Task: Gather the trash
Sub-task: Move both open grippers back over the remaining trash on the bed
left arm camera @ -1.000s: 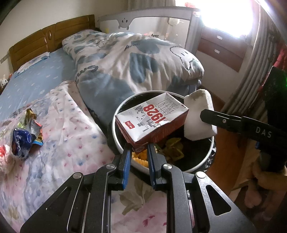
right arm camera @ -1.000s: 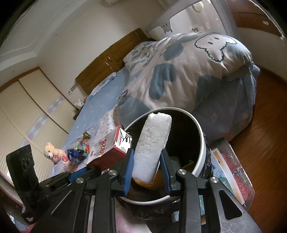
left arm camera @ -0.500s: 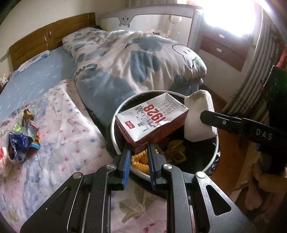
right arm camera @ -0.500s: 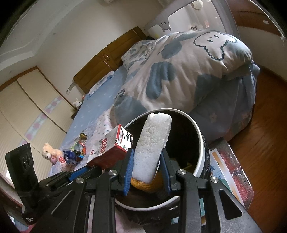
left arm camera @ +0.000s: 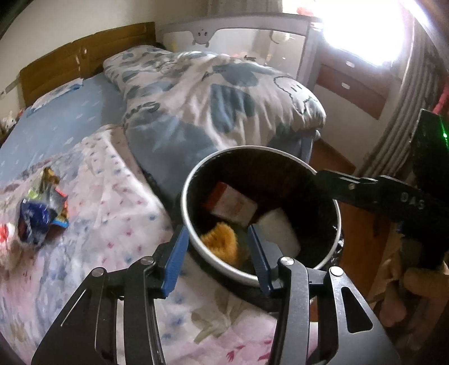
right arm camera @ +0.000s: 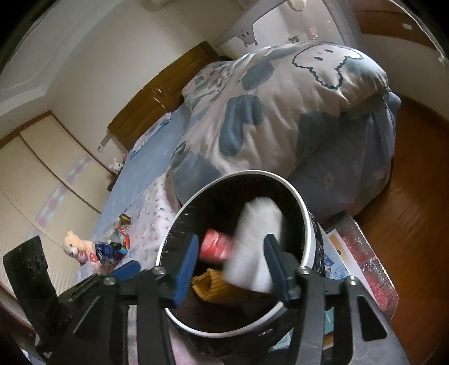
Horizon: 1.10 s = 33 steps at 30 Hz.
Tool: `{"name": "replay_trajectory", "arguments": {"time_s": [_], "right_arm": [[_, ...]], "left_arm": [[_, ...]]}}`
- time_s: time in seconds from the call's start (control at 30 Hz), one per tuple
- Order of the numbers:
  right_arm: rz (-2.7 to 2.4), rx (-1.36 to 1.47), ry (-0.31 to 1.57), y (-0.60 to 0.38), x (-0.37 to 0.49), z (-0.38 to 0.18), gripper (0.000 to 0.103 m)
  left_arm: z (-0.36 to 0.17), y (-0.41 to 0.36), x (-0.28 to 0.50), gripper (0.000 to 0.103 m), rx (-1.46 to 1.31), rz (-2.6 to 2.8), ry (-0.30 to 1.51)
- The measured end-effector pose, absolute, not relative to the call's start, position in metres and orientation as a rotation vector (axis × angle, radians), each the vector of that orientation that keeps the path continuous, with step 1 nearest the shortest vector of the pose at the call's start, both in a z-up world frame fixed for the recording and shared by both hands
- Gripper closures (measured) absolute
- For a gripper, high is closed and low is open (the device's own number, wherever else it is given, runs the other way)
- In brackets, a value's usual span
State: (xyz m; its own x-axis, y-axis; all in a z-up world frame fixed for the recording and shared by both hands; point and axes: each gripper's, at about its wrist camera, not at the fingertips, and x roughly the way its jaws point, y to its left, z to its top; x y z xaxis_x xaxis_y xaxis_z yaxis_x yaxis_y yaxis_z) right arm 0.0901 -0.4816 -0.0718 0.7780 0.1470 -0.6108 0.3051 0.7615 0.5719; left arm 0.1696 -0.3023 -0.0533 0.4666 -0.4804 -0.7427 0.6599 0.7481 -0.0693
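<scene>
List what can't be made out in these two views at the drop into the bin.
- White foam block: motion-blurred in the right wrist view; resting or falling, cannot tell.
- Red carton: print blurred in both views.
- Bin bottom: dark, hidden by the trash.
- Wrappers on the bed: blurred, too small to identify.
- Right gripper: in the left wrist view only one finger shows.

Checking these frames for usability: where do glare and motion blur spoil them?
Left wrist view: window blown out white, wrappers on the bed smeared. Right wrist view: white foam block and red carton streaked by motion inside the bin.
</scene>
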Motion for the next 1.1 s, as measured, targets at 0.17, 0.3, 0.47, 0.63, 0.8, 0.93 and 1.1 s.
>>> {"name": "replay_trajectory", "arguments": {"time_s": [0.17, 0.3, 0.47, 0.63, 0.8, 0.93, 1.1], "right_arm": [[-0.086, 0.712, 0.670, -0.473, 0.087, -0.065, 0.029], [-0.073, 0.696, 0.663, -0.459, 0.086, -0.059, 0.018], [-0.037, 0.658, 0.667, -0.431, 0.088, -0.053, 0.014], [0.003, 0.628, 0.681, -0.402, 0.091, -0.052, 0.013], [0.048, 0.589, 0.700, -0.369, 0.096, -0.051, 0.012], [0.097, 0.556, 0.714, -0.342, 0.104, -0.050, 0.011], [0.150, 0.523, 0.729, -0.310, 0.114, -0.050, 0.011]], "left_arm": [[-0.056, -0.274, 0.167, 0.047, 0.195, -0.665, 0.841], [-0.060, -0.249, 0.163, 0.037, 0.156, -0.630, 0.853], [-0.060, -0.212, 0.156, 0.035, 0.115, -0.575, 0.853], [-0.061, -0.173, 0.150, 0.031, 0.087, -0.512, 0.846], [-0.062, -0.136, 0.149, 0.030, 0.049, -0.446, 0.842], [-0.065, -0.108, 0.151, 0.029, 0.016, -0.400, 0.850], [-0.070, -0.080, 0.154, 0.029, -0.013, -0.349, 0.858]]}}
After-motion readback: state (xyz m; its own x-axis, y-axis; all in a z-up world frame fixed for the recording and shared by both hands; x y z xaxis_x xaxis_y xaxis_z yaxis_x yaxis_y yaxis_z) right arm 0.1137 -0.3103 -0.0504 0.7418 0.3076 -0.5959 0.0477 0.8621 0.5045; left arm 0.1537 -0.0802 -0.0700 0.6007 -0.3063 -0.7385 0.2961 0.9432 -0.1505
